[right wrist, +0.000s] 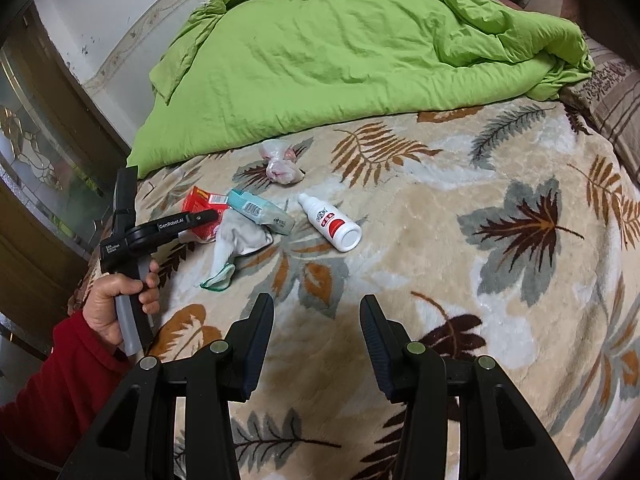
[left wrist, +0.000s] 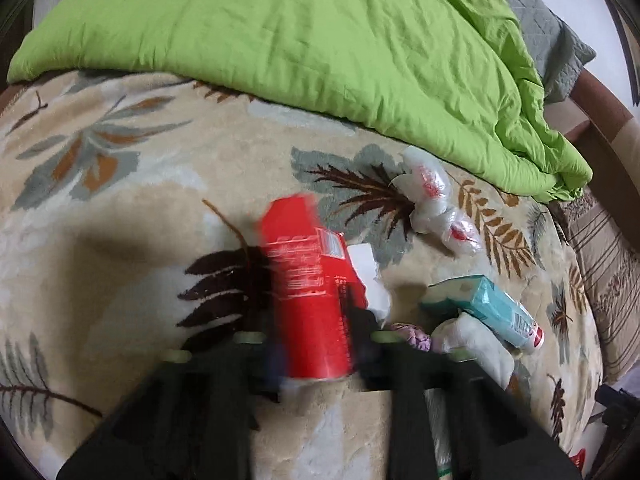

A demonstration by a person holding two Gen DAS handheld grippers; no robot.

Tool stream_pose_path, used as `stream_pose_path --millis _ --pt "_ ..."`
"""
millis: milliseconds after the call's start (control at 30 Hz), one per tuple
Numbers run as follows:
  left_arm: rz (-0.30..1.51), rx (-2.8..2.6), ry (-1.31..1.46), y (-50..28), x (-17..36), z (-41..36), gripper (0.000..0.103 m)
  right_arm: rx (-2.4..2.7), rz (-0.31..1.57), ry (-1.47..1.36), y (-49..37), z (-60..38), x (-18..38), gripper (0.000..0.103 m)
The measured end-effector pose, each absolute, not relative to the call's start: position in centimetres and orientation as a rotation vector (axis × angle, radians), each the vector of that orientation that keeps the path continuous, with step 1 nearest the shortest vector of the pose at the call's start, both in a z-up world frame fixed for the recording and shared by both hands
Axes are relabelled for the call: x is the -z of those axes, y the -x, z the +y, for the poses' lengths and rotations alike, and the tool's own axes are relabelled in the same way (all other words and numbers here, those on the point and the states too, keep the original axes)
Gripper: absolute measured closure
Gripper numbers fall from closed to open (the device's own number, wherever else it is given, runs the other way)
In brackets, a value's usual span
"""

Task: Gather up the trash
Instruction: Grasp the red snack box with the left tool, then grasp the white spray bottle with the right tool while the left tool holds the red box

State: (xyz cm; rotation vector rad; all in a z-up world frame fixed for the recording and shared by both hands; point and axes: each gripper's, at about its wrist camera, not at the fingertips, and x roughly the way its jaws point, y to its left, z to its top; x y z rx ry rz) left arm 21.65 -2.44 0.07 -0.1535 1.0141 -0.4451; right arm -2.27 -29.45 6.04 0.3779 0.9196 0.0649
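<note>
We see a bed (right wrist: 440, 216) w/ a leaf-print blanket and a rumpled green duvet (right wrist: 340, 52) at its far side; the trash lies scattered on the blanket. The left tongs (left wrist: 316, 300) are pinching a red packet (left wrist: 312, 292), its long axis running straight out along the tongs' fingers, away from the camera; the picture is blurred there, so print on the packet can't be read. In the right wrist view the same left tongs (right wrist: 208, 216) sit at the left edge of the pile, held by a hand (right wrist: 120, 300) in a red sleeve (right wrist: 52, 380), w/ the red packet (right wrist: 200, 216) showing at their tip. The right tongs (right wrist: 316, 336) are spread, nothing between them, hanging over bare blanket. The relation that matters next, we judge: the white spray bottle (right wrist: 330, 222) lies ahead of the right tongs and slightly to the left, apart from the pile, long axis diagonal, cap end pointing up-left, flat base toward the right tongs. The right hand is nearer to it; the left is busy. Count, approx: 1 red packet, 1 teal box (right wrist: 256, 210), 1 white crumpled tissue (right wrist: 240, 240) just beside the box, 1 knotted clear plastic bag (right wrist: 280, 164) w/ red marks farther back nr the duvet, 1 white spray bottle. A small purple scrap (left wrist: 412, 334) shows in the left view only; we can't tell what it is. No bin or bag for collection is in view.
</note>
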Motion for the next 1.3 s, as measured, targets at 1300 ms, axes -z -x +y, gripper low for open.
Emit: stream_pose_path --millis 1300 --pt "0.864 0.532 0.117 0.0 -6.4 0.6 0.088 -0.005 1.036 -0.342 2.9 -22.7 -1.8 0.070"
